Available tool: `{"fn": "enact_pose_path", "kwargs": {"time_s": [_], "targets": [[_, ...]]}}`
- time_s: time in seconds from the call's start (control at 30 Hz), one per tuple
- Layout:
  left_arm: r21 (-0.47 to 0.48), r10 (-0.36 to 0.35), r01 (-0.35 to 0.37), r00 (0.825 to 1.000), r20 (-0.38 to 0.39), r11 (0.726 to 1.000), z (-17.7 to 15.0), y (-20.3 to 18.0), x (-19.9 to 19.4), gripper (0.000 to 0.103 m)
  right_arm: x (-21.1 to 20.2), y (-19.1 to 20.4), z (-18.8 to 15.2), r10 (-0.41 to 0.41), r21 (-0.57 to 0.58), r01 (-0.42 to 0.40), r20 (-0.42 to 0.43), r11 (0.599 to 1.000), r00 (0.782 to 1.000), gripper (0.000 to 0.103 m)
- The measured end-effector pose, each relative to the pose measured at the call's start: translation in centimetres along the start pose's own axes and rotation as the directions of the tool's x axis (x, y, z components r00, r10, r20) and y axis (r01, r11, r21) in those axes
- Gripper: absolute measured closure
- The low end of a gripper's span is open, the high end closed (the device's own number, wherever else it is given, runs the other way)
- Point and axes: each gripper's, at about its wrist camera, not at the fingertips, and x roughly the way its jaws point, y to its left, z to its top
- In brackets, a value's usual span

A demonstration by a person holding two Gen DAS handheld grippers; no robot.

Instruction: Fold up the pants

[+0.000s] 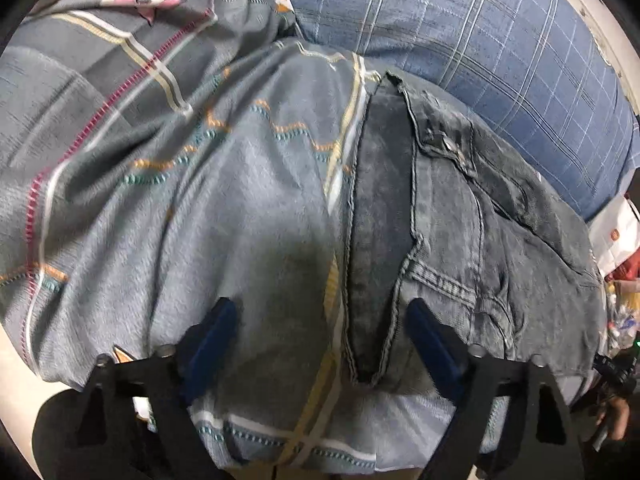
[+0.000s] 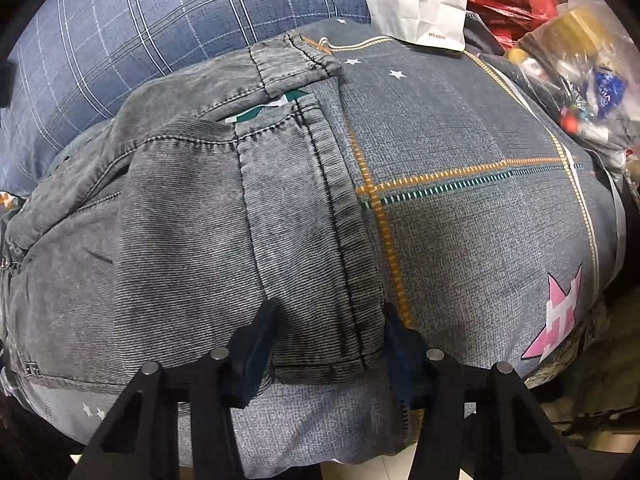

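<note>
Pants lie folded on the bed, long axis running away from us. We find the right gripper nearer its hold, jaws spread astride the hem corner, pads not visibly pinching. The left gripper has jaws spread, the near pants edge between them.

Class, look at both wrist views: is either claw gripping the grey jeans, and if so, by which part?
Neither grips yet. The right claw straddles the jeans' hem end; the left claw straddles their folded edge.
</note>
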Motion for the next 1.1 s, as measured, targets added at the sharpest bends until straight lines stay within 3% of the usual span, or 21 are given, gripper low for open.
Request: {"fn": "enact_pose_path", "kwargs": {"time_s": [0.03,0.1,0.23,0.3,0.4,0.5,0.57,0.63,0.77,0.83,0.97,1.1], "targets": [[0.006,-0.008,0.008,1.000,-0.009,1.000,-0.1,-0.2,0.0,0.040,0.0,0.0,-0.1,0.001,0.001,-0.001,0.002,1.000,1.000,0.049],[0.031,-0.016,0.016,1.000,0.005,0.999,-0.4,-0.9,-0.4,0.044,-0.1,0.1,-0.3,0.005,0.004,-0.005,0.006,1.000,1.000,0.049],[0.122,-0.069,0.063,0.997,0.044,0.991,-1.2,-3.9,-2.0,0.044,-0.1,0.6,-0.6,0.020,0.013,-0.020,0.011,1.000,1.000,0.048],[0.187,-0.018,0.007,0.998,0.061,0.982,-1.2,-5.3,-1.6,0.042,0.3,0.0,-0.6,0.027,0.015,-0.027,0.014,1.000,1.000,0.047],[0.202,0.046,-0.045,0.999,-0.001,0.978,-1.0,-5.3,0.7,0.042,0.1,-0.2,-0.5,0.032,0.015,-0.033,0.018,0.999,0.999,0.047],[0.210,0.034,-0.032,0.999,-0.003,0.977,-1.5,-5.2,1.2,0.044,0.1,-0.5,-0.6,0.040,0.018,-0.041,0.022,0.999,0.999,0.047],[0.247,0.027,-0.029,1.000,0.011,0.969,-2.2,-5.6,0.6,0.055,0.0,-0.6,-0.7,0.040,0.017,-0.041,0.023,0.999,0.999,0.047],[0.289,0.080,-0.091,0.996,0.048,0.953,-2.7,-6.2,0.2,0.088,-0.1,-0.6,-0.7,0.039,0.017,-0.039,0.022,0.999,0.999,0.046],[0.271,0.067,-0.065,0.998,0.002,0.960,-2.3,-5.6,0.6,0.090,-0.4,-0.3,-0.9,0.021,0.007,-0.021,0.022,1.000,1.000,0.048],[0.322,0.099,-0.100,0.995,0.020,0.942,-2.0,-6.4,0.1,0.091,-0.7,0.1,-1.0,0.011,0.001,-0.011,0.021,1.000,1.000,0.052],[0.379,0.133,-0.149,0.989,0.068,0.913,-0.7,-7.1,-2.1,0.091,-1.6,1.2,-0.7,-0.045,-0.033,0.046,0.033,0.998,0.998,0.071],[0.393,0.155,-0.204,0.976,0.153,0.896,0.6,-5.7,-4.5,0.091,-3.8,2.2,-0.7,-0.058,-0.052,0.062,0.078,0.997,0.995,0.076]]}}
